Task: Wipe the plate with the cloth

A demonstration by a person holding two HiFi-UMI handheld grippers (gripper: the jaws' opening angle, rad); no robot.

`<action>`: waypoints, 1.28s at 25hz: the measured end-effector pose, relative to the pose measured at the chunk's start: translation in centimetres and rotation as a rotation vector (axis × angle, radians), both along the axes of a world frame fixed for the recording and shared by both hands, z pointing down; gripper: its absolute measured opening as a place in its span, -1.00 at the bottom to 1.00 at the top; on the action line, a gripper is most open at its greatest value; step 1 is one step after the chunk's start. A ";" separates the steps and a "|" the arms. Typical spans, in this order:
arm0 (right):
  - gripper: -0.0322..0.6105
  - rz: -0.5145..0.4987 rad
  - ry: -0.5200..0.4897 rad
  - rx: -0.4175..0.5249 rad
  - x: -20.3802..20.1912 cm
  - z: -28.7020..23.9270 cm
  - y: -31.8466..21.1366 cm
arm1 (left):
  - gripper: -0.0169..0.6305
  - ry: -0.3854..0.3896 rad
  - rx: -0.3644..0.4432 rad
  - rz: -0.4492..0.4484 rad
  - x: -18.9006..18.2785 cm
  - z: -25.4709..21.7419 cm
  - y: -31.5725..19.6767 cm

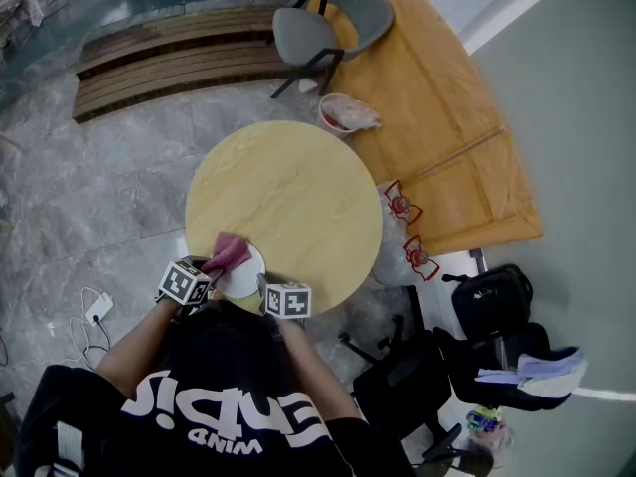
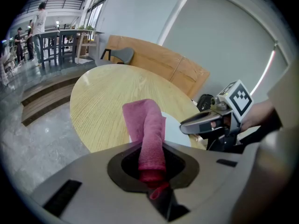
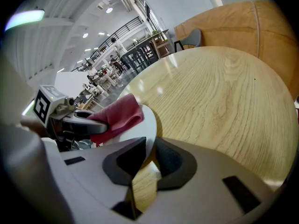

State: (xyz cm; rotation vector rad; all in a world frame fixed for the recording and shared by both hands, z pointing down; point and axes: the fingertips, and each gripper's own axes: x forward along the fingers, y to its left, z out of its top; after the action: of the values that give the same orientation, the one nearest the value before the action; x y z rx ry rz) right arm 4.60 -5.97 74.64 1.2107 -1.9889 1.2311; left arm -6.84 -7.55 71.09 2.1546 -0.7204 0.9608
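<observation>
A folded, nubby pink cloth (image 2: pixel 145 134) rests on the plain white plate (image 1: pixel 245 278).

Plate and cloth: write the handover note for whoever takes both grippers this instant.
Right gripper: shut on the rim of the white plate, at the near edge of the round table.
Left gripper: shut on the pink cloth, which lies over the plate's face.
Done: both things gripped, cloth brought to the plate.
Left: the wiping; how far it has got cannot be told.
</observation>
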 end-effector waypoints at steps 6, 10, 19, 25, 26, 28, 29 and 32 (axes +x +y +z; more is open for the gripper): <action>-0.66 -0.014 0.001 0.000 0.1 0.1 0.0 | -0.79 -0.002 0.000 -0.015 -0.2 -0.1 -0.4; -0.66 -0.023 0.008 0.001 0.3 -0.2 0.1 | -0.79 0.004 0.007 -0.027 -0.3 -0.8 -0.7; -0.68 -0.002 -0.028 0.175 1.1 -7.3 -3.4 | -0.79 0.105 0.131 -0.041 1.5 -7.5 -3.9; -0.74 0.009 0.020 0.530 0.7 -19.0 -7.1 | -0.79 0.210 0.346 -0.019 4.2 -15.9 -6.7; -0.75 0.004 0.015 0.581 0.4 -21.1 -7.2 | -0.79 0.220 0.381 -0.008 4.5 -17.2 -6.9; -0.77 0.002 -0.004 0.656 -0.2 -24.4 -6.7 | -0.79 0.240 0.446 0.008 4.9 -19.7 -6.9; -0.77 0.005 -0.012 0.683 -0.4 -25.7 -6.3 | -0.79 0.253 0.473 0.012 5.1 -20.8 -6.8; -0.79 0.018 -0.014 0.749 -0.6 -28.4 -5.0 | -0.79 0.283 0.569 0.007 5.1 -23.3 -6.5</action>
State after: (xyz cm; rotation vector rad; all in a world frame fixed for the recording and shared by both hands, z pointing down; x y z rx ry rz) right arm 4.02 -10.96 46.24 1.5402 -2.5500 0.4806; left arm -1.70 -14.01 47.74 2.7095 -0.9223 0.4633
